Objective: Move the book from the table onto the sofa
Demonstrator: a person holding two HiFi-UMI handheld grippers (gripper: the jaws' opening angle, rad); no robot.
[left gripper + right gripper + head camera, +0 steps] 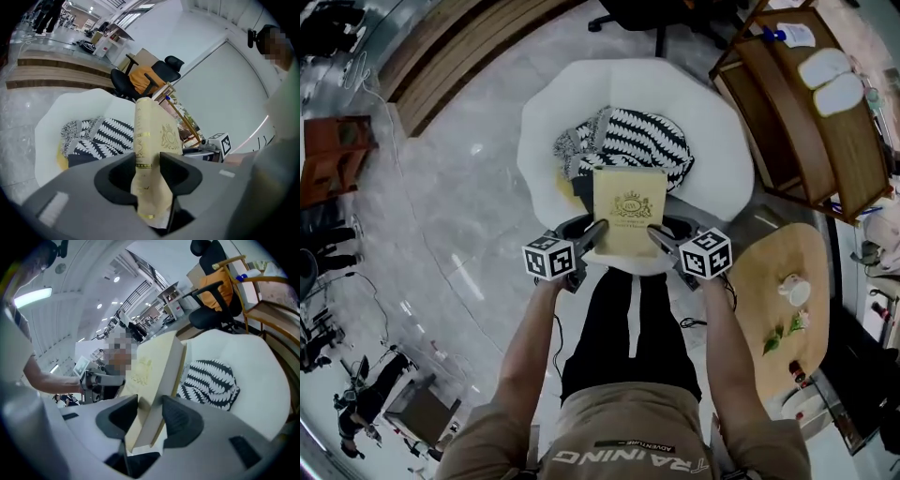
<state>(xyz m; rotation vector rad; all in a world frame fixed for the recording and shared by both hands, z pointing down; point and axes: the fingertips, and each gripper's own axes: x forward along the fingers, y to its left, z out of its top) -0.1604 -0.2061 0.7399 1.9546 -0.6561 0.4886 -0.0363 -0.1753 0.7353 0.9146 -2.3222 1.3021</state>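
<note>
Left gripper (598, 228) is clamped on the spine of the book (629, 211), and right gripper (654, 232) is clamped on its page edge, both at its near corners. It sits over the front edge of the sofa (544, 122), hiding part of a cushion (642, 141). Whether it touches the seat cannot be told; the table (769, 272) is well apart.

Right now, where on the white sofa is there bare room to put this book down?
Bare seat lies right of the patterned throw, toward the sofa rim, and a narrower strip on its left. The middle is crowded by the throw. The book, held by the left gripper and right gripper, hangs over the front edge.
</note>
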